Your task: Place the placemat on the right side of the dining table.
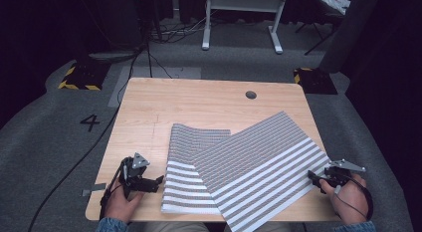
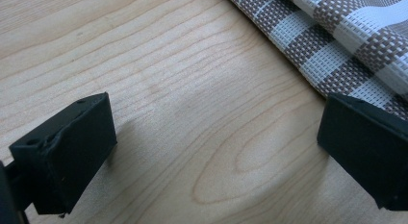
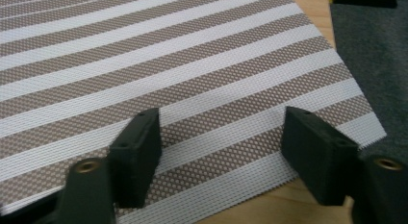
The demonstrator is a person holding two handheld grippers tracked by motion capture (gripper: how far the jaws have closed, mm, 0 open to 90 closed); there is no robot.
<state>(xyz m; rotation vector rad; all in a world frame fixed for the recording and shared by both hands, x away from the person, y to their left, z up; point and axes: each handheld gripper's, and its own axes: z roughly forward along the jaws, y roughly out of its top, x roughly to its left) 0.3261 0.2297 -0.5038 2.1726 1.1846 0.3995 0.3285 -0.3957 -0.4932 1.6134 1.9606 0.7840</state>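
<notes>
Wood table (image 1: 199,100), pale and square with rounded corners, stands on grey carpet (image 1: 45,157) in a dark room; a round hole (image 1: 251,95) sits near its far edge. Beyond it are white desk legs (image 1: 239,23), loose cables (image 1: 171,33), two yellow-and-black blocks (image 1: 79,75) and a painted 4 (image 1: 90,122). Two striped woven mats lie on the near half: the upper mat (image 1: 263,160) is skewed, its right corner reaching the table's right edge and its near corner hanging over the front edge, and it overlaps the lower mat (image 1: 186,187), which lies square to the front edge. The far half of the table is bare, as is a strip along the left side. The left gripper (image 1: 152,183) rests low over bare wood just left of the lower mat, jaws wide apart with nothing between them; in its own view the mat's edge (image 2: 308,46) passes close by one jaw. The right gripper (image 1: 312,176) is at the upper mat's right corner (image 3: 240,89), jaws wide, standing over the weave without pinching it; whether they touch it is hard to tell. Both forearms are cut off by the bottom of the high view, and the room's far corners are lost in shadow.
</notes>
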